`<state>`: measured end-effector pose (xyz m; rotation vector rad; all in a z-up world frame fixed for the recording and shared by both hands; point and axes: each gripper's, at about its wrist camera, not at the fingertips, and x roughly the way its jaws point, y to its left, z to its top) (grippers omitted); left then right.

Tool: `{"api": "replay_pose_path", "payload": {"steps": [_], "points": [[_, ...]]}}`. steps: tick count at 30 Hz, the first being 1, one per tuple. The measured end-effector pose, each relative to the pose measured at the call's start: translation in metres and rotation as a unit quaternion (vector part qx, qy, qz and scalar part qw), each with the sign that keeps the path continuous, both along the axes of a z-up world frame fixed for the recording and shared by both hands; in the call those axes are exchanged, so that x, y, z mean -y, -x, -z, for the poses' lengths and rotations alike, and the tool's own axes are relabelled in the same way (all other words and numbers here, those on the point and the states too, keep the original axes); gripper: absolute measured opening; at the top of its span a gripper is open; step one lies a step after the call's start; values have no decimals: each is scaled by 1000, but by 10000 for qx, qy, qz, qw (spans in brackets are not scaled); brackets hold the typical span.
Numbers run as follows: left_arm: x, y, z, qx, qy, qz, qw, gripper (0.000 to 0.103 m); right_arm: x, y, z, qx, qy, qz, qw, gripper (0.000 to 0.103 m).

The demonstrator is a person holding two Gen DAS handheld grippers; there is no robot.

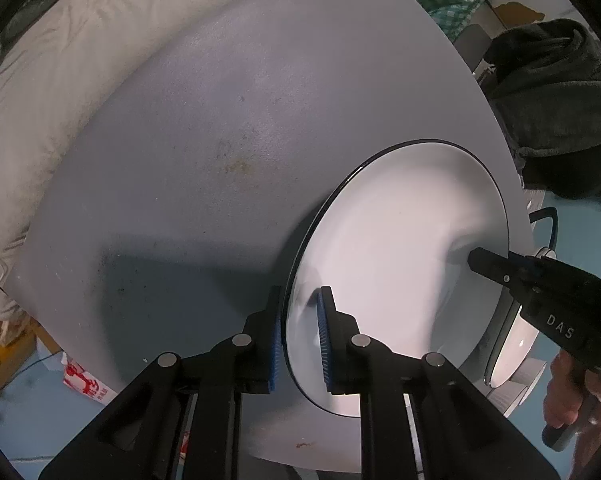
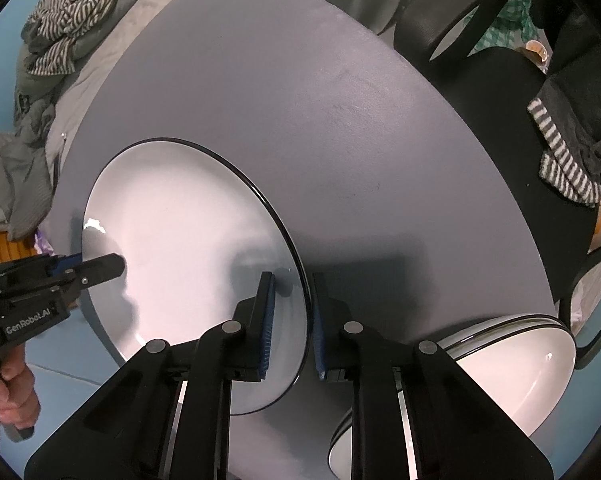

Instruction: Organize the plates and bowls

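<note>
A large white plate with a thin dark rim lies flat on the round grey table, close to the near edge. Both grippers have it by the rim from opposite sides. The left gripper is nearly closed, one blue-padded finger over the top of the plate and the other below the edge, so the rim sits clamped between the pads. The right gripper grips the opposite edge the same way, its jaws drawn in to a narrow gap with the rim between them. In the right wrist view, more white dishes with dark rims are stacked at the near right edge of the table, just beside the held plate but not touching it. A hand is wrapped around the handle of the right gripper. Rumpled bedding lies beyond the far edge of the table, and a black chair draped with dark clothing stands at its right side.
</note>
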<state>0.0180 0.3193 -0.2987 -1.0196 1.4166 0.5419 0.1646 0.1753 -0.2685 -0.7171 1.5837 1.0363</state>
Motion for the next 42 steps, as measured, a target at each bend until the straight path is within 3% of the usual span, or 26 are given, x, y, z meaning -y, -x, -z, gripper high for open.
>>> {"api": "replay_pose_path", "payload": {"steps": [9,29,42], "points": [[10,-11,-3,-136,-246,254,9993,16,1,0,0,-2,24,173,9998,17],[22,-19,-18,-158,-215,244,9993,17,17,-5,-15,-73,34,359,9993,17],[40,-40,-54,113,-276,613,9977,17,52,-24,-55,106,-79,526,9985,16]]}}
